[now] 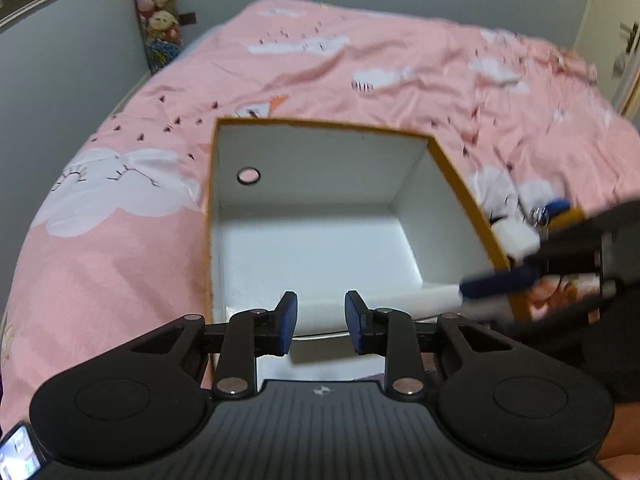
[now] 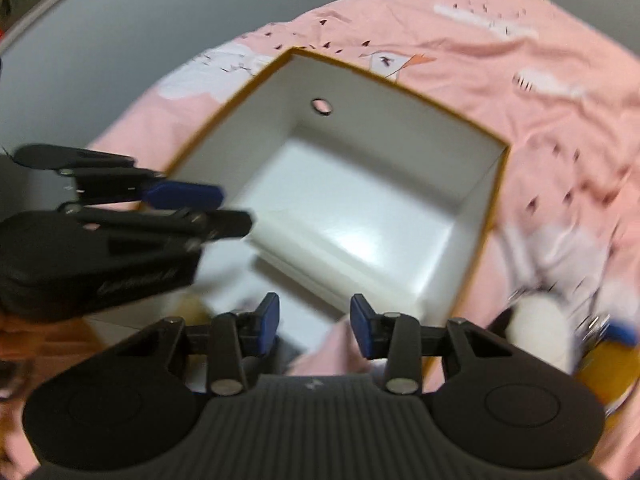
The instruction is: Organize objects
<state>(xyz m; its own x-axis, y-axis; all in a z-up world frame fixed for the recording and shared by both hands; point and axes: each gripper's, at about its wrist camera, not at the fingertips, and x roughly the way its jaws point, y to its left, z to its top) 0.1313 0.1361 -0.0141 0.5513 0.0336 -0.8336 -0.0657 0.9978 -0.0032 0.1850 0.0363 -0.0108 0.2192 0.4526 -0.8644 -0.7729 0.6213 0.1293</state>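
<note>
An open box with orange outside and white inside lies on the pink bedspread; nothing shows inside it. It fills the middle of the right wrist view too. My left gripper is open and empty at the box's near edge. My right gripper is open and empty over the box's near corner; it shows blurred at the right of the left wrist view. A white round object with blue and orange parts lies by the box's right side, also in the right wrist view.
The pink bedspread with white clouds covers the bed. A grey wall and a strip of plush toys stand at the far left. A door is at the far right.
</note>
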